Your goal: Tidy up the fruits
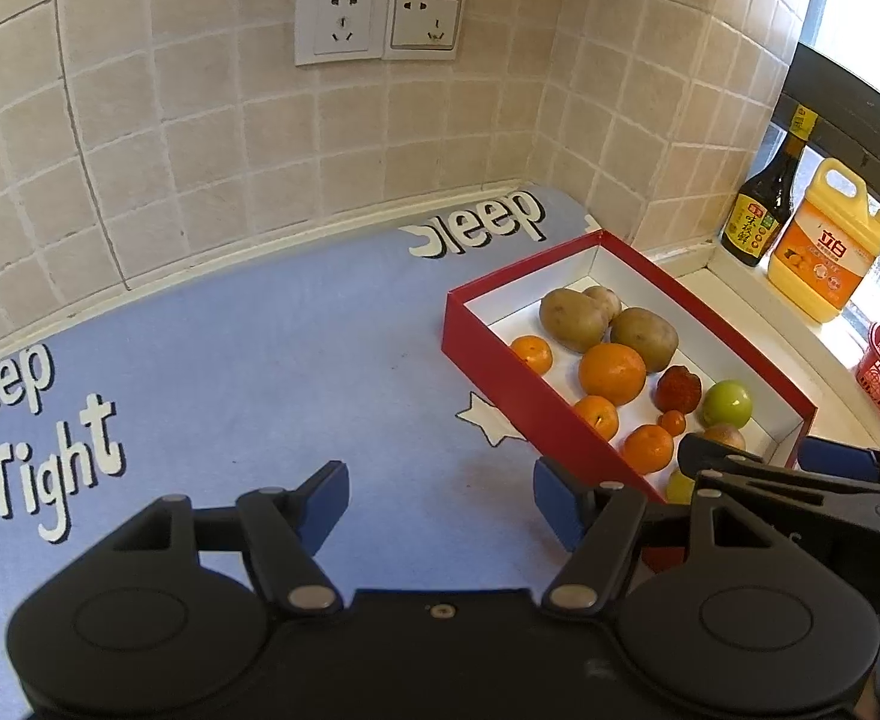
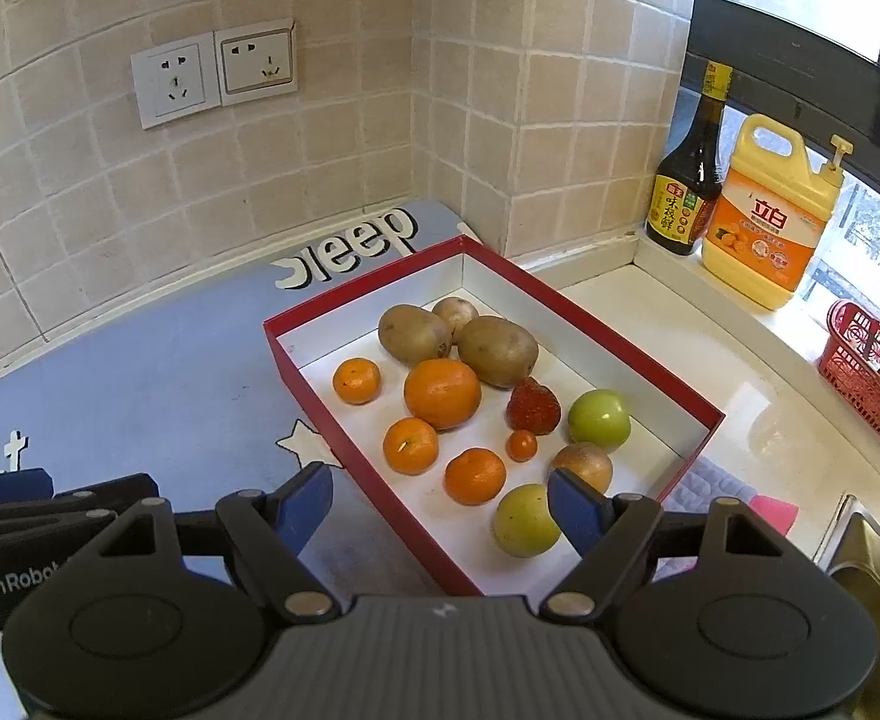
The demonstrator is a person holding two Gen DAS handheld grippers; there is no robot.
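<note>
Both black left tongs and right tongs with blue pads gape apart, holding nothing, above the blue printed mat on the tabletop; oranges, potatoes, green apples and a strawberry sit inside the shallow red cardboard box beside them

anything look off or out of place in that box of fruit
Yes: three potatoes lie at the far end of the red box, mixed in with the oranges, strawberry and green apple. They are not fruit. Nothing looks spilled or damaged.
</note>
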